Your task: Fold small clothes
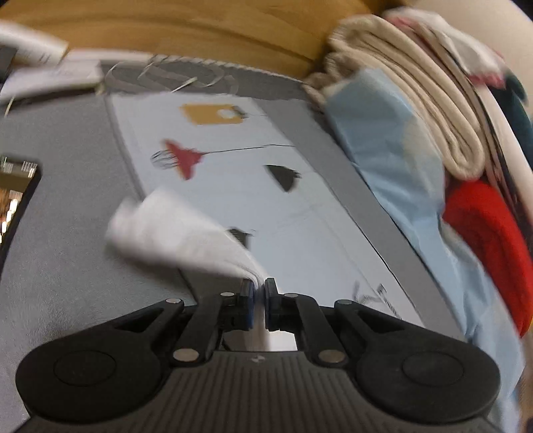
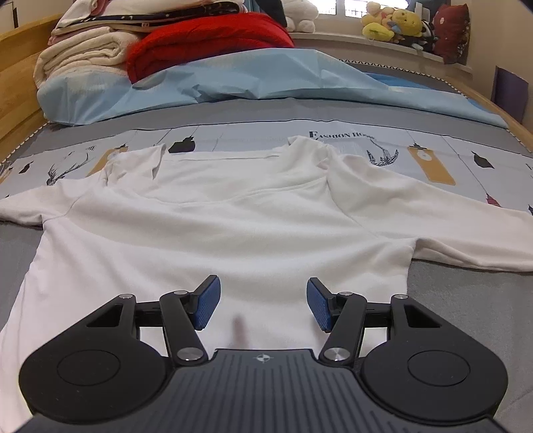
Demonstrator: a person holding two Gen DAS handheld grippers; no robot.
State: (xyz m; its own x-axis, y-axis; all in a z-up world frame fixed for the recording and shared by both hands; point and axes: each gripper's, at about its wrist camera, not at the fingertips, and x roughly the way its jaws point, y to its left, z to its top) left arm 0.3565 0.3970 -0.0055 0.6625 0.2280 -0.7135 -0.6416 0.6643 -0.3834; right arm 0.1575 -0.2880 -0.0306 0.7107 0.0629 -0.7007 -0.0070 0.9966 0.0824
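A white long-sleeved top lies spread flat on the bed, collar toward the far side and both sleeves stretched out left and right. My right gripper hovers open over its lower middle, nothing between the blue pads. In the left wrist view my left gripper is shut on the white cloth of a sleeve, which rises blurred up and to the left from the jaws.
The patterned grey bed sheet lies under the top. A light blue sheet, a red blanket and folded cream blankets pile at the far side. Plush toys line a ledge. A wooden bed frame borders it.
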